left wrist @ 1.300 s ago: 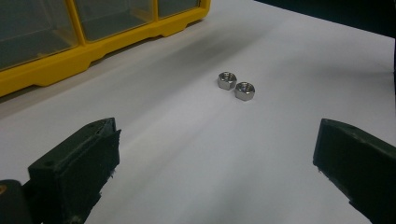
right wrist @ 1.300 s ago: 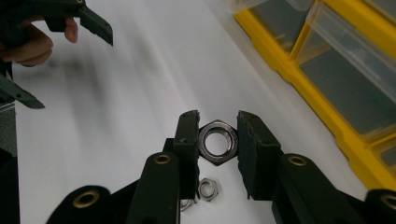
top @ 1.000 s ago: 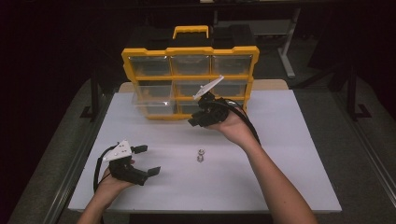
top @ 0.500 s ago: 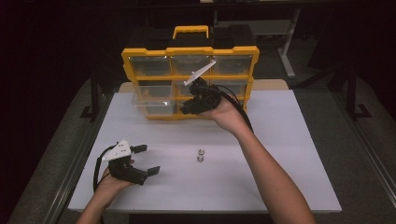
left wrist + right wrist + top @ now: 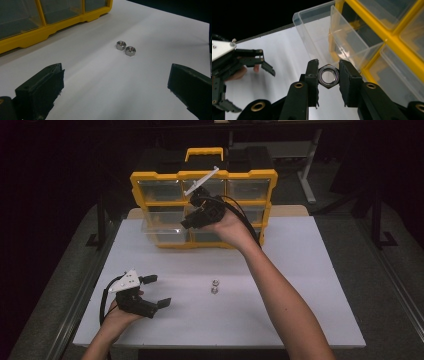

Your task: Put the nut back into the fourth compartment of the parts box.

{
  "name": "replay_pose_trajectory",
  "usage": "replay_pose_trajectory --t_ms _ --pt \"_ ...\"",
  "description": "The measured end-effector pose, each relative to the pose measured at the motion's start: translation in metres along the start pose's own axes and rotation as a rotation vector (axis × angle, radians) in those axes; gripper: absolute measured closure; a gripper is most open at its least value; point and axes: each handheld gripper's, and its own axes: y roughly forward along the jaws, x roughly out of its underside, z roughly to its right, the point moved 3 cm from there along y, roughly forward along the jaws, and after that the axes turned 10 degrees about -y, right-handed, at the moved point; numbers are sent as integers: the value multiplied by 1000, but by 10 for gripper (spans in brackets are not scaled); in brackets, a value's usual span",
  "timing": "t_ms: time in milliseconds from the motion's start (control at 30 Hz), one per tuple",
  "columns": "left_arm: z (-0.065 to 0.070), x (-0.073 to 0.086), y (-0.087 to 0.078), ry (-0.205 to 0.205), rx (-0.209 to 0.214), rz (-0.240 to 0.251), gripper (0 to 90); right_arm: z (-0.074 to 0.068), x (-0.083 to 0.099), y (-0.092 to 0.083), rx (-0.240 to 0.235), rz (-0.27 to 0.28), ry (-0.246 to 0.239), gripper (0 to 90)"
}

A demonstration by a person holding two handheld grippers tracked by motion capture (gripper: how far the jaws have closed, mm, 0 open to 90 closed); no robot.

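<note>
so, line by line:
held nut: a steel hex nut [image 5: 328, 75] sits squarely between the two black pads of the right gripper [image 5: 328, 75], flat faces against the pads, its bore facing the camera in the right gripper view.
right gripper fingers: pressed in on the nut from both sides, one pad [image 5: 312, 75] touching its left flat, the other touching its right flat; nothing else is between them.
right gripper place: in the high view the right gripper [image 5: 190, 221] is raised off the table in front of the yellow organizer [image 5: 250, 176], at about its middle row of drawers.
open drawer: a clear plastic drawer [image 5: 317, 32] stands pulled out of the organizer, just beyond and above the pinched nut in the right gripper view; the nut is outside it, not in it.
loose nuts: two more hex nuts [image 5: 125, 48] lie side by side, touching or nearly so, on the white table [image 5: 310, 285], near its middle.
left gripper: the left gripper [image 5: 156, 291] rests low near the front left of the table, its jaws spread wide and empty, pointing toward the loose nuts, which lie well ahead of its pads [image 5: 42, 92].
organizer position: upright at the far edge of the table, handle on top.
</note>
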Motion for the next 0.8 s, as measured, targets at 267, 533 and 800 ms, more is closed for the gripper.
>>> replay_pose_trajectory --t_ms 267,533,800 --pt "1 0 0 -10 4 5 2 2 -17 12 -4 -1 28 689" --pt "1 -1 -1 -13 4 11 2 8 -25 30 -3 -22 27 689" --pt "1 0 0 -12 9 7 2 15 -24 36 22 12 48 480"
